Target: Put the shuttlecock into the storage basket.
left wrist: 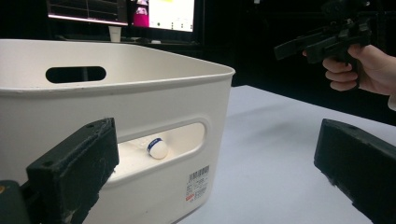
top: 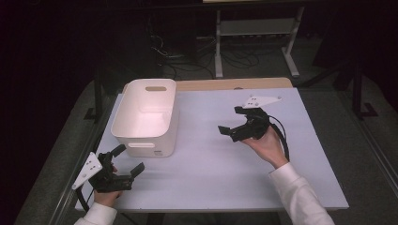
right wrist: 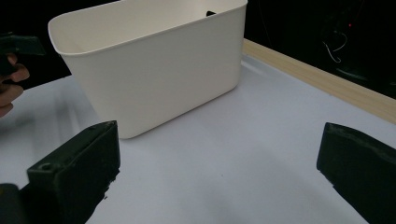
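A white plastic bin with handle slots stands on the left half of the pale table. Through its near slot in the left gripper view I see a small white object with a blue band lying inside the bin. My left gripper is held low at the front left corner, open and empty, pointing at the bin. My right gripper hovers right of the bin, open and empty, aimed at the bin's side wall. It also appears far off.
A wooden strip runs along the table's far edge. Behind the table stand a white frame and loose cables on the floor. Monitors glow beyond the bin. Bare table lies between the two grippers.
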Tool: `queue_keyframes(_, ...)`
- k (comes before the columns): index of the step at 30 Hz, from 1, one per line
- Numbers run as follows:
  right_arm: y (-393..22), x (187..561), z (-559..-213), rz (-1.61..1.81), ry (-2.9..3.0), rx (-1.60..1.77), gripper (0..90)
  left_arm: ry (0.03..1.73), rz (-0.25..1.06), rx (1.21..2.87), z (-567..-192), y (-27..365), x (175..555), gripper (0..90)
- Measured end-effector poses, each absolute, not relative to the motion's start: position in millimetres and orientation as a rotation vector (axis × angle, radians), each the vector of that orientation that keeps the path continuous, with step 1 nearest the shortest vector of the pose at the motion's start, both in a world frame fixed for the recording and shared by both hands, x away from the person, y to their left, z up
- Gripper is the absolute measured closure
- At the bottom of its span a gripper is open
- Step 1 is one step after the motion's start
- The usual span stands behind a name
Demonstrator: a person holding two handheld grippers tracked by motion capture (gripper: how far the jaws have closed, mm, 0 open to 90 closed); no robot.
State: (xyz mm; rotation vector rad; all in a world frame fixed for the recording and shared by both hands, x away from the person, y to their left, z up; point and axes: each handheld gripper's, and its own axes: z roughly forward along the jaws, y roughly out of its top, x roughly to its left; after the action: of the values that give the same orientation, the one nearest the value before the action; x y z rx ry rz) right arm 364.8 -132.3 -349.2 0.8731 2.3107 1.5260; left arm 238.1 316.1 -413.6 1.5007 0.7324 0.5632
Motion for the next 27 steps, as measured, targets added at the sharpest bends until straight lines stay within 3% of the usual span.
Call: queue_keyframes(27,-175,344,-368,1.513,2.241,0.954,0.0,0.735,0.568,1.498,-414,316,238,0.0)
